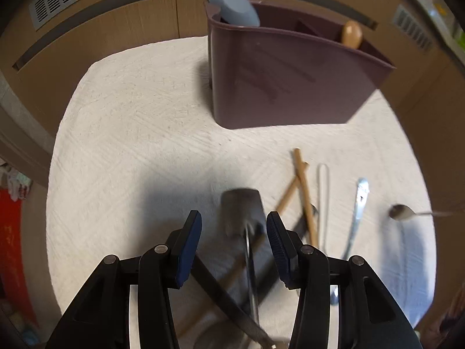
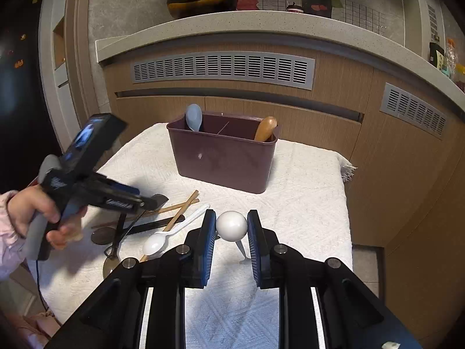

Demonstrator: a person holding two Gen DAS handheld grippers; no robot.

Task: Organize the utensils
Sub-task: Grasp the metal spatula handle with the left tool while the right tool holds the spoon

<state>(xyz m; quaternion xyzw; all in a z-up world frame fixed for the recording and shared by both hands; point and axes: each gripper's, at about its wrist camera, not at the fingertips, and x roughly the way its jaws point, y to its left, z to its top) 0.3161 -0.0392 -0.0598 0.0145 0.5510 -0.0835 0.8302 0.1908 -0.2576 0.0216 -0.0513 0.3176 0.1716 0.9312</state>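
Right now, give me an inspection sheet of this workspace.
Surface: white textured cloth covering the table.
Job's things: maroon utensil holder holding a blue spoon and a wooden handle; chopsticks, white plastic spoon, dark spatula loose on the cloth.
Clutter: nothing seen.
Grippers: left hand-held gripper open above the spatula; right hand-held gripper around a white spoon, contact unclear.
Cables: thin black lead below the left hand.
Surroundings: wood cabinets with grey vents.
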